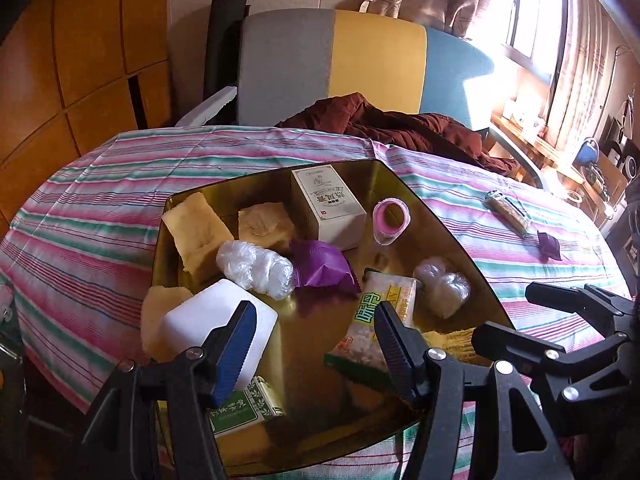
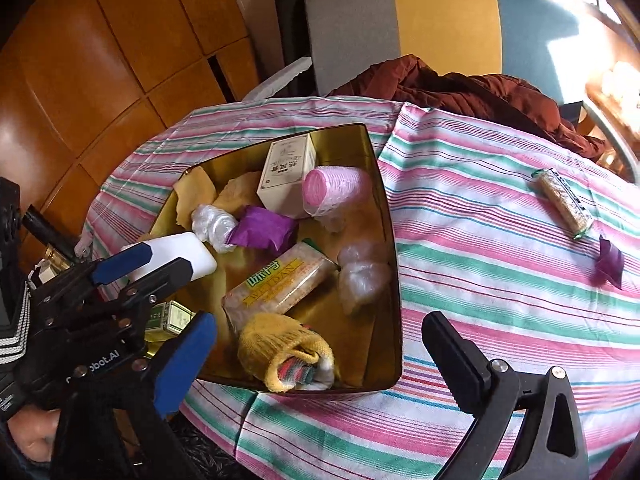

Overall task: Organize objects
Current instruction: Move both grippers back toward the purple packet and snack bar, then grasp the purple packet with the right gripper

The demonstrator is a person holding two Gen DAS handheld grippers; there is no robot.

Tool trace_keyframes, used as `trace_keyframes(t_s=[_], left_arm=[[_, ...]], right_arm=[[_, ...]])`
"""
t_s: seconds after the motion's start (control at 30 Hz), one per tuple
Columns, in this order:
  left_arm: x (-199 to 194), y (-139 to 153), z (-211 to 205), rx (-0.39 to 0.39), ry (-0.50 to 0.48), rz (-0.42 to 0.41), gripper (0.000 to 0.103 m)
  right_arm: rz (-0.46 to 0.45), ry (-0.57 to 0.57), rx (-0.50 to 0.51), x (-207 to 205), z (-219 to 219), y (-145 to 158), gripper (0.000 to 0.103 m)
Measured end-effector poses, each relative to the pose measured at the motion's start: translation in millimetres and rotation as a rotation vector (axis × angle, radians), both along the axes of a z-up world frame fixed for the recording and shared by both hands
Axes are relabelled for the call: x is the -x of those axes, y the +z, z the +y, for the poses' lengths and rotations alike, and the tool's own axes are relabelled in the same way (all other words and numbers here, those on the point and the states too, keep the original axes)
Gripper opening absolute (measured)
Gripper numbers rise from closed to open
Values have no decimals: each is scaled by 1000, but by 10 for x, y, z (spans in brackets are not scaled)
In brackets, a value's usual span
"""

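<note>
A gold tin [image 2: 394,240] sits on a round table under a striped cloth [image 2: 500,280], toward its left side, already crowded with sorted goods: a white carton [image 2: 286,174] and a pink roll [image 2: 334,192] at the tin's far side, a purple packet [image 2: 262,230] and clear plastic bundles mid-tin, a cracker pack [image 2: 280,286] beside them, a yellow knit glove [image 2: 286,350] at the near wall, a green-labelled box [image 1: 244,406] in the near left corner. By the look of it the tidying is mostly done; still out on the cloth, well apart from the tin toward the table's right edge, lie a wrapped snack bar [image 2: 562,204] and a small purple wrapper [image 2: 610,264].

The left gripper [image 1: 314,344] tilts down over the tin's near left corner, jaws partly spread; a white block [image 1: 216,326] sits against the outer side of its blue-padded finger, and whether it pinches anything cannot be told. The right gripper [image 2: 320,356] hangs over the tin's near wall, above the glove, jaws spread wide and empty. A person's hand [image 2: 34,438] and striped cuff show behind the left tool.
</note>
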State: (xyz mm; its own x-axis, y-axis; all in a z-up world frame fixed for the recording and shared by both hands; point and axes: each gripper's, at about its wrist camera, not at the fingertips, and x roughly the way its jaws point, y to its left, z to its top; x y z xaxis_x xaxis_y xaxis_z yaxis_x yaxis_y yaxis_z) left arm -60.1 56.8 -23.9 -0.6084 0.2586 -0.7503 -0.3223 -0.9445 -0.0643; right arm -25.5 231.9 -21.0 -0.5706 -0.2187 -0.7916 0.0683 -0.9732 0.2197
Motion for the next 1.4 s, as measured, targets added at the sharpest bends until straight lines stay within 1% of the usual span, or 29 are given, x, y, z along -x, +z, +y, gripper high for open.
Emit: trace_keyframes(t_s=[0.3, 0.57, 0.73, 0.97, 1.17, 1.27, 1.4], left_arm=[[-65, 83, 103, 11, -27, 18, 62], [-72, 151, 232, 27, -63, 28, 62], [-58, 176, 353, 33, -103, 24, 62], [23, 163, 488, 14, -131, -10, 62], [100, 193, 629, 17, -161, -28, 62], [129, 232, 733, 16, -187, -34, 62], [165, 261, 906, 17, -219, -46, 62]], right_arm=[[15, -58, -44, -5, 137, 3, 103], [17, -163, -70, 0, 565, 11, 103], [-22, -247, -87, 2, 999, -50, 103], [-101, -431, -63, -106, 1836, -215, 103], [-146, -582, -25, -212, 2542, -302, 103], [-157, -609, -28, -200, 2746, -312, 103], [-155, -601, -64, -87, 2895, -333, 103]])
